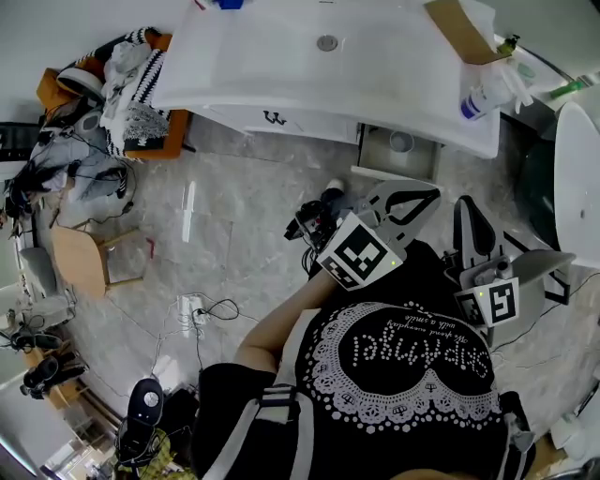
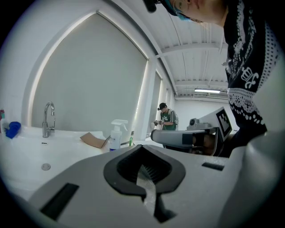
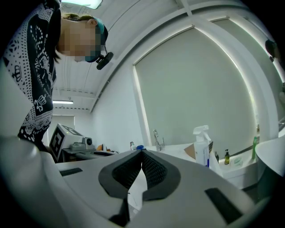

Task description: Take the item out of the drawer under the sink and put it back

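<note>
The drawer (image 1: 398, 155) under the white sink counter (image 1: 281, 66) stands pulled out, and a small round pale item (image 1: 401, 142) lies in it. My left gripper (image 1: 424, 197) is held level just in front of the drawer, its jaws shut with nothing between them. My right gripper (image 1: 467, 208) hangs to the right of it, a little nearer me, also shut and empty. In the left gripper view the jaws (image 2: 143, 149) meet at the tips. The right gripper view shows the same of its own jaws (image 3: 141, 151).
A spray bottle (image 1: 483, 94) and a piece of cardboard (image 1: 459, 28) sit on the counter's right end, with the faucet (image 2: 48, 118) further left. Clothes on a chair (image 1: 131, 84), cables and a power strip (image 1: 192, 309) lie at the left. Another person (image 2: 167, 119) stands far off.
</note>
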`<state>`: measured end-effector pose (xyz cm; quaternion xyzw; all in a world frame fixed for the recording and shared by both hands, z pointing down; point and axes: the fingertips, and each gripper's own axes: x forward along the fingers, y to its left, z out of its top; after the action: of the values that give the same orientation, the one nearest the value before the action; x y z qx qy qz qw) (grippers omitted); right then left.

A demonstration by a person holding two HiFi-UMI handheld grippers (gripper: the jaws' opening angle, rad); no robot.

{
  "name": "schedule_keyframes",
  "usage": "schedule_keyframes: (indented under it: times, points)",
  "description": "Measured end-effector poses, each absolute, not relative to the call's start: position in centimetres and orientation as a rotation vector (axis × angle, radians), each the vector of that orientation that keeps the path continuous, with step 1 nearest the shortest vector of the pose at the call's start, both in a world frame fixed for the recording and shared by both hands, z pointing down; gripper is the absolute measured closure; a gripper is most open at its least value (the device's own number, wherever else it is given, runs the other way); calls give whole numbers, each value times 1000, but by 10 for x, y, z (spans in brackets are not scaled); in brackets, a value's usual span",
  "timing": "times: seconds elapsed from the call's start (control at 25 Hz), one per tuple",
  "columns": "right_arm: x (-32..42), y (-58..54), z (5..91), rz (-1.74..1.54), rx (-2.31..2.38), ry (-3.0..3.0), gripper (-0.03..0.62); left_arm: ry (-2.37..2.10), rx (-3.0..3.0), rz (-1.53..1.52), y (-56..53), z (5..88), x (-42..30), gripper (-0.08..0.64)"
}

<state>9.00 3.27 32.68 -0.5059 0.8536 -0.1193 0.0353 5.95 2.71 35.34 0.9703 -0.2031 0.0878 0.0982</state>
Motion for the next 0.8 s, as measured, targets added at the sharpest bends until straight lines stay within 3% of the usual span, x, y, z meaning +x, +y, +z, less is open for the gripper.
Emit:
schedule_keyframes:
  times: [0.8]
  points:
    - [78,24,325,-387,-1567,2668,574,-606,2840,225,19,346,49,555]
